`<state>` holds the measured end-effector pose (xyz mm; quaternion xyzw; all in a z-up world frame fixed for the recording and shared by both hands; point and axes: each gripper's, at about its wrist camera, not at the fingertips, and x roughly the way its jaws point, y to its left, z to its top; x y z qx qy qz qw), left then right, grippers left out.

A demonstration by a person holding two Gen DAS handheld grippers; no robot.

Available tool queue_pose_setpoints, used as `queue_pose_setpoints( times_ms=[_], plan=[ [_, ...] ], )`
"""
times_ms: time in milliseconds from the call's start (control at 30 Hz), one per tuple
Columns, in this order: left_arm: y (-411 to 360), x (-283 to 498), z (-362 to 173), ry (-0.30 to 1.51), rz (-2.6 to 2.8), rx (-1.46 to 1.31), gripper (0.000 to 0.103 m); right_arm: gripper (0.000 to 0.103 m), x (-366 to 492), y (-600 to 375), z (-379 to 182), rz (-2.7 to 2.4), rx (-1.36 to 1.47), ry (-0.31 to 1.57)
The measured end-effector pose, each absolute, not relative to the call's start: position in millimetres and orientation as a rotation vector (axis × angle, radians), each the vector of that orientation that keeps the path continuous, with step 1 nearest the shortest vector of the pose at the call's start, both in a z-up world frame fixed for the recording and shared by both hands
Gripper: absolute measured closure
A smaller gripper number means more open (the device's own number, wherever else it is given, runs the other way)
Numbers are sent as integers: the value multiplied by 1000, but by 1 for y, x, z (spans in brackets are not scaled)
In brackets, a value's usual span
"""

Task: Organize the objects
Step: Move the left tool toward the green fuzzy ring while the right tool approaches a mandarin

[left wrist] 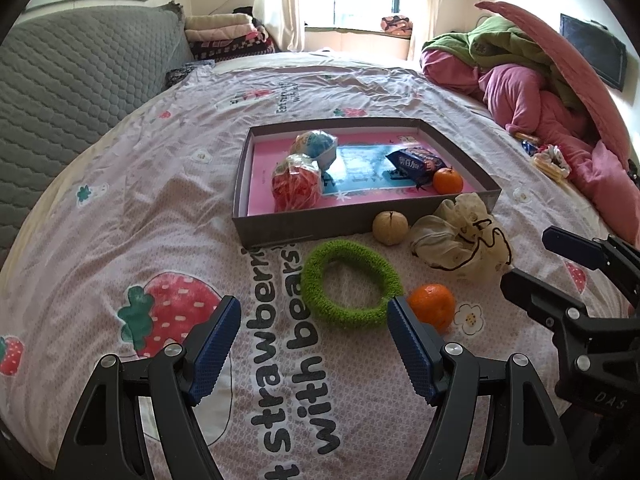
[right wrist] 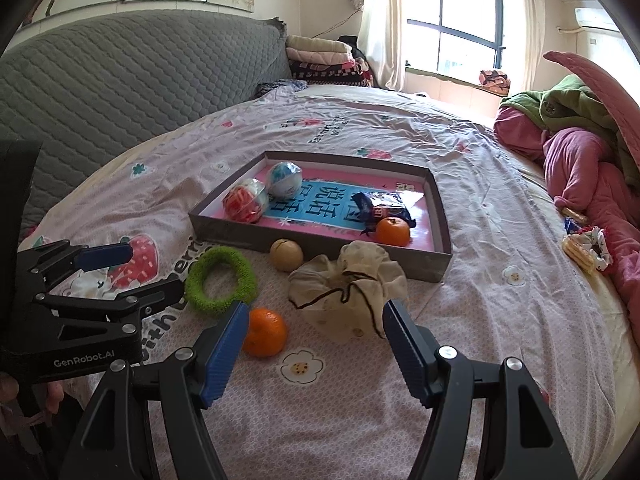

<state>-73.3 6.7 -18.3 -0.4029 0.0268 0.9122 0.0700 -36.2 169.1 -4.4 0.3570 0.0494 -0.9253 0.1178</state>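
Note:
A grey shallow box (left wrist: 304,226) (right wrist: 438,268) lies on the bed. It holds two wrapped balls, a blue snack packet (left wrist: 416,162) (right wrist: 386,210) and an orange (left wrist: 448,181) (right wrist: 393,231). In front of it lie a green fuzzy ring (left wrist: 348,283) (right wrist: 220,280), a beige ball (left wrist: 390,228) (right wrist: 286,255), a cream drawstring pouch (left wrist: 460,240) (right wrist: 348,292) and a loose orange (left wrist: 433,306) (right wrist: 265,332). My left gripper (left wrist: 314,340) is open over the sheet, just short of the ring. My right gripper (right wrist: 314,340) is open, near the pouch and the loose orange.
A pile of pink and green bedding (left wrist: 540,92) (right wrist: 580,152) fills the right side of the bed, with small snack items (right wrist: 582,246) beside it. A grey quilted headboard (left wrist: 80,80) runs along the left. Folded blankets (right wrist: 320,60) are stacked by the window.

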Motion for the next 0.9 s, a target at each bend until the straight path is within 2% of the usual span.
queue_pose_setpoints(
  times_ms=[900],
  plan=[
    [4, -82, -46, 79, 2716, -1310, 26, 34, -40, 150, -38, -2628, 1133, 201]
  ],
)
